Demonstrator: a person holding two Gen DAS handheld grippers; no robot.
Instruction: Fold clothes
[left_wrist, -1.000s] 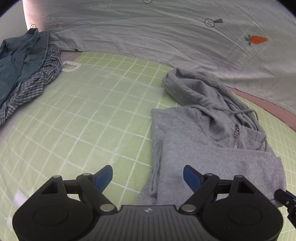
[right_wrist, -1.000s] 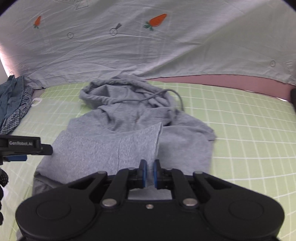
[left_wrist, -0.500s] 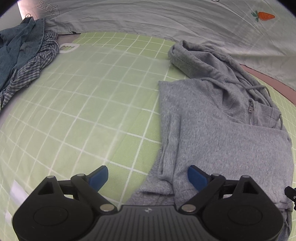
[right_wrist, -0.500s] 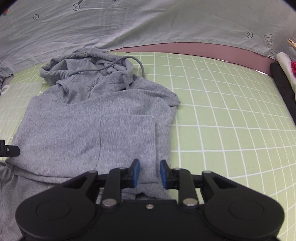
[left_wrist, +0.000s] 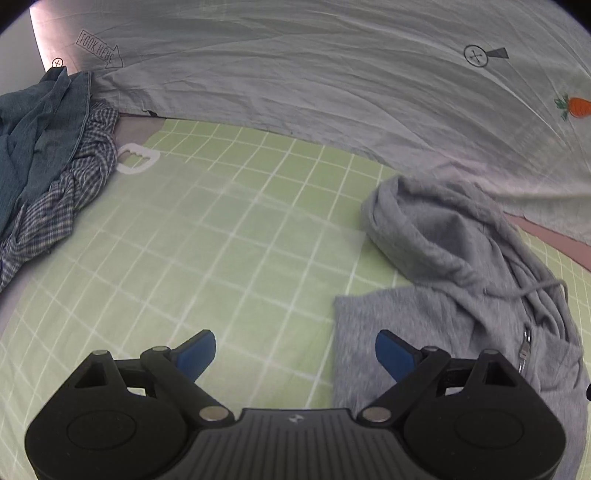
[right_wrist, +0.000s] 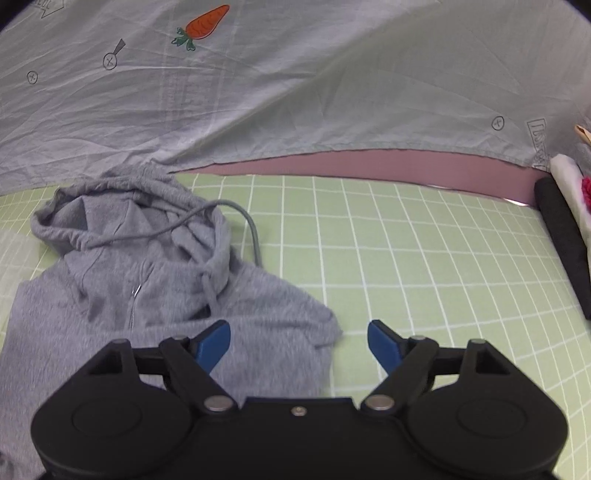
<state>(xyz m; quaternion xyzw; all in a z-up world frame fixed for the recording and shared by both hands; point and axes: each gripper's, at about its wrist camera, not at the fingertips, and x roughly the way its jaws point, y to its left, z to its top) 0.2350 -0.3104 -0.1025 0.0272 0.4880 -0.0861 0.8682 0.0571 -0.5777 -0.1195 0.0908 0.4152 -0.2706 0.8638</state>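
Left wrist view puts your left gripper (left_wrist: 295, 352) at the bottom of the frame with its blue pads spread wide and nothing between them; beneath the gap lies the green gridded mat (left_wrist: 221, 240). The grey hoodie (left_wrist: 454, 295) fills the lower right of that frame, hood bunched toward the upper right, zipper pull near the right edge, and its left edge lies just inside your right-hand pad. At the left edge you have a heap of other clothes, a blue denim garment (left_wrist: 33, 140) lying on a checked shirt (left_wrist: 62, 199), well apart from the hoodie, with a white plastic clip (left_wrist: 136, 158) just beside them on the mat. A pale grey sheet (left_wrist: 314, 74) printed with a carrot hangs across the top. From the right wrist view, your right gripper (right_wrist: 299, 341) sits at the bottom centre, its jaws opening and gripping nothing; the left pad is over the hoodie's (right_wrist: 147, 288) lower right corner, the right pad over bare mat (right_wrist: 424, 258). The hoodie takes the left half of the frame, drawstring trailing onto the mat. A black roll (right_wrist: 561, 229) lies at the right edge.
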